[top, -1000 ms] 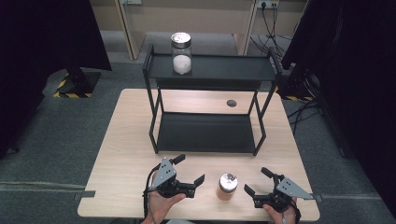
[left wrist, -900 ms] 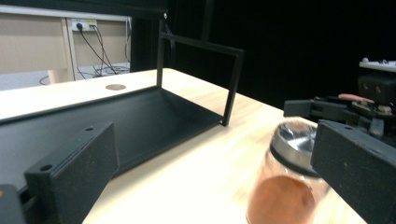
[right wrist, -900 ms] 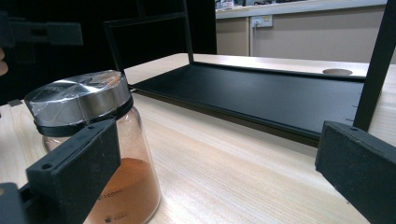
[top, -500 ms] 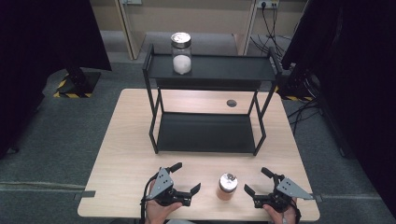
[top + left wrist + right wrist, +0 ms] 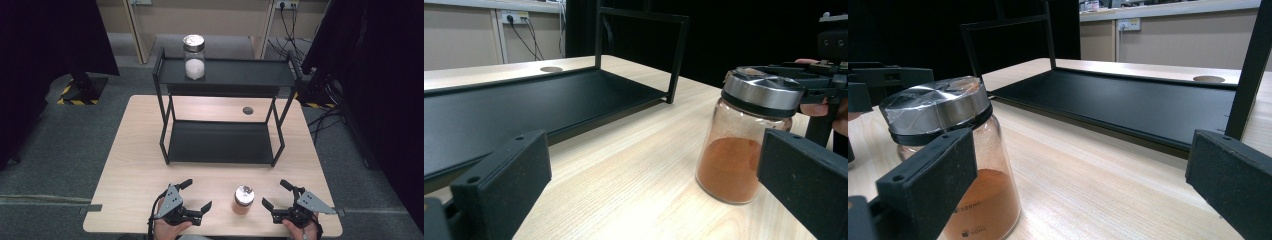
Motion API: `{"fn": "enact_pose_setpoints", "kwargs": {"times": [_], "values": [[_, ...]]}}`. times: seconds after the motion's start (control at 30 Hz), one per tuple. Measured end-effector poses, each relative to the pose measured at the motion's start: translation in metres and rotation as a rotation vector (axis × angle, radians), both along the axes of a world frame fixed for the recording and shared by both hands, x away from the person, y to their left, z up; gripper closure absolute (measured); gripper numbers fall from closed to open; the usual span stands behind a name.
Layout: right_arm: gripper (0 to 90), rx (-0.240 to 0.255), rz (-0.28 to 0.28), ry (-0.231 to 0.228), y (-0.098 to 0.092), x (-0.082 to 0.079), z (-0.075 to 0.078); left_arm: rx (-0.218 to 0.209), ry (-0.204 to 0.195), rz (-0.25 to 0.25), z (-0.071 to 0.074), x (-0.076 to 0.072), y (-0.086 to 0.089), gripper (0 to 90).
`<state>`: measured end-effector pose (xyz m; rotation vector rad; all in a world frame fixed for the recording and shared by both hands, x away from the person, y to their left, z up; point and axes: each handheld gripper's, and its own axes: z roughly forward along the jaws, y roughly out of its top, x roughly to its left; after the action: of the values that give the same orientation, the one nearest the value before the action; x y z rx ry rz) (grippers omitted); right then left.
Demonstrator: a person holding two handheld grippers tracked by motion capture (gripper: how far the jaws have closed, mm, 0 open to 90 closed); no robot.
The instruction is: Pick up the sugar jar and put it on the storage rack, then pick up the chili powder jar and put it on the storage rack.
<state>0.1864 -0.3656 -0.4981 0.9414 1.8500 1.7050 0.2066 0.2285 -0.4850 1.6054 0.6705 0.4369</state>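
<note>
Our left gripper [image 5: 194, 196] and right gripper [image 5: 275, 194] both rest low at the near edge of the pale wood-grain table [image 5: 135, 165], jaws spread wide and holding nothing. Between them, apart from both, stands the small clear glass jar of rust-orange powder with a brushed-metal lid [image 5: 243, 199] — the thing we are about to take. In the left gripper view it sits just ahead and to the right of the jaws; in the right gripper view it is close against the left jaw.

To grip it well, we judge one gripper should square up to the jar, bring the pads level on the glass wall below the lid, and close slowly — smooth round glass may slip or tip.

Beyond stands a two-tier black metal shelf rack [image 5: 223, 144], matte and flat, its lower tier bare; on its top tier sits a taller clear jar of white powder [image 5: 194, 56].
</note>
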Motion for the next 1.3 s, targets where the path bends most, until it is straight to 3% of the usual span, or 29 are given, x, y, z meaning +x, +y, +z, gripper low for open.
{"fn": "enact_pose_setpoints", "kwargs": {"times": [0.5,0.83,1.3], "values": [[0.4,0.000,-0.001,0.002,0.0002,0.0002,-0.0006,-0.001,-0.014,0.003,-0.0007,-0.0001,-0.0015,0.3],[0.4,0.001,0.003,0.007,-0.0007,0.0016,-0.0010,-0.008,0.003,0.009,-0.0021,0.0029,0.0000,0.3],[0.4,-0.011,0.024,0.002,0.0005,0.0006,0.0009,-0.009,-0.004,0.010,-0.0028,0.0024,0.0040,0.3]]}}
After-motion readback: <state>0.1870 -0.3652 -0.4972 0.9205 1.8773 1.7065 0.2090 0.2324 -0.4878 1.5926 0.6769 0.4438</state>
